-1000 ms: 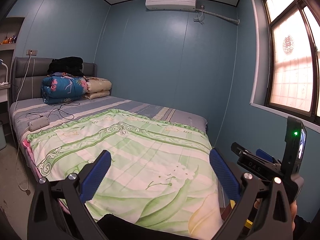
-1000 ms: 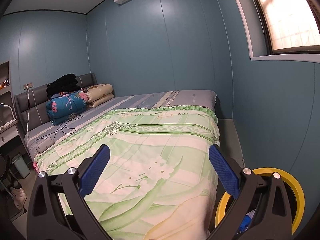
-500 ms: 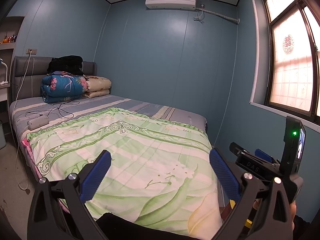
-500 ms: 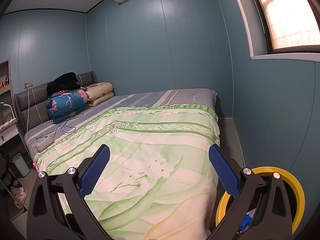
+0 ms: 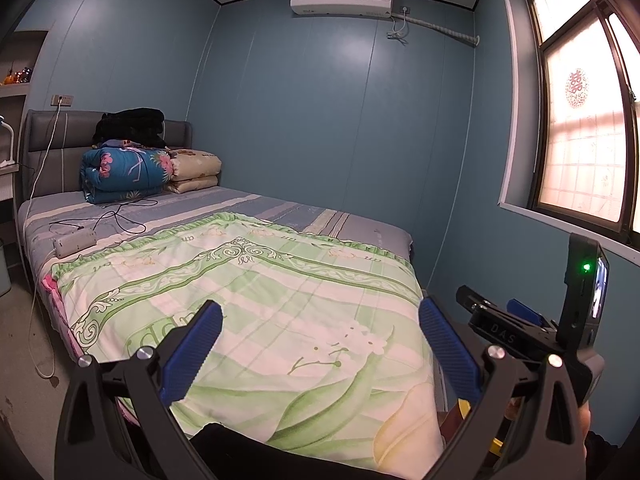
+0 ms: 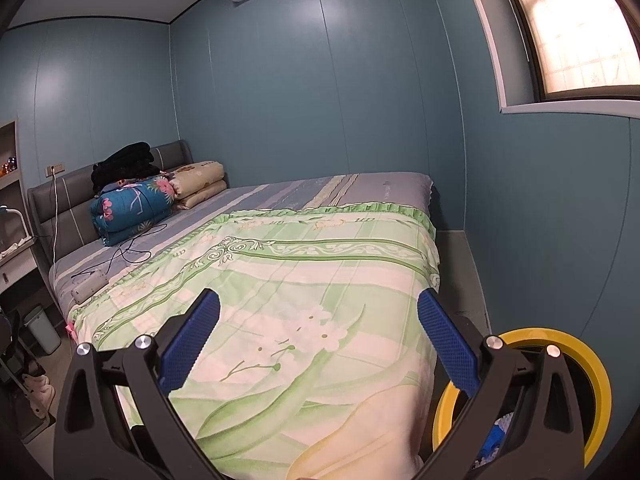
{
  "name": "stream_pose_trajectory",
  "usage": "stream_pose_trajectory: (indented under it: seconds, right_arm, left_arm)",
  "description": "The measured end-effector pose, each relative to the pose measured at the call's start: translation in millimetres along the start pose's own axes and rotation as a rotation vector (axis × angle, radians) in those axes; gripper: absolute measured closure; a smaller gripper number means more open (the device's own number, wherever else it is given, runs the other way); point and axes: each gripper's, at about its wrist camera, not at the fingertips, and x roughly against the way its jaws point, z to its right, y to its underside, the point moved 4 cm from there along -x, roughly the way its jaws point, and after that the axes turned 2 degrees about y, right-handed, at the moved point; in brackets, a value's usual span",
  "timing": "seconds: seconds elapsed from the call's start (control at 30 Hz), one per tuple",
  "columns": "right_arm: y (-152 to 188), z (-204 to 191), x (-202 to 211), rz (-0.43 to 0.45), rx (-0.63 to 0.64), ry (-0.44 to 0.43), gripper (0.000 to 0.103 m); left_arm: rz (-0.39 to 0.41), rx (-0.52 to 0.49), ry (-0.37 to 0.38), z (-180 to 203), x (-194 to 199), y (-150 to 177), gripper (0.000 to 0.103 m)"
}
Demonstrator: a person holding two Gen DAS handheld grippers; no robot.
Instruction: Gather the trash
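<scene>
Both the left gripper (image 5: 320, 344) and the right gripper (image 6: 318, 338) are hovering over the bed (image 6: 304, 280) with fingers spread wide, empty, likely scanning; no trash is showing there, and the yellow-rimmed bin (image 6: 596, 380) is sitting just beside it.

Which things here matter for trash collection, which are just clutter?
Job:
yellow-rimmed bin, something blue inside
left gripper, open, empty
right gripper, open, empty

Lying about:
folded quilts
black clothes
power strip and cables
green bedspread
No loose trash visible on the bed.
</scene>
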Motion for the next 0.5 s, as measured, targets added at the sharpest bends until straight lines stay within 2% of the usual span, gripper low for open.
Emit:
stream_pose_trajectory:
  seconds: [0.5]
  right_arm:
    - [1.1,1.3,-1.3,-0.009,-0.008,0.005,0.008]
  left_arm:
    - [-0.007,-0.004,0.009,2.1,-0.1,0.8,0.008]
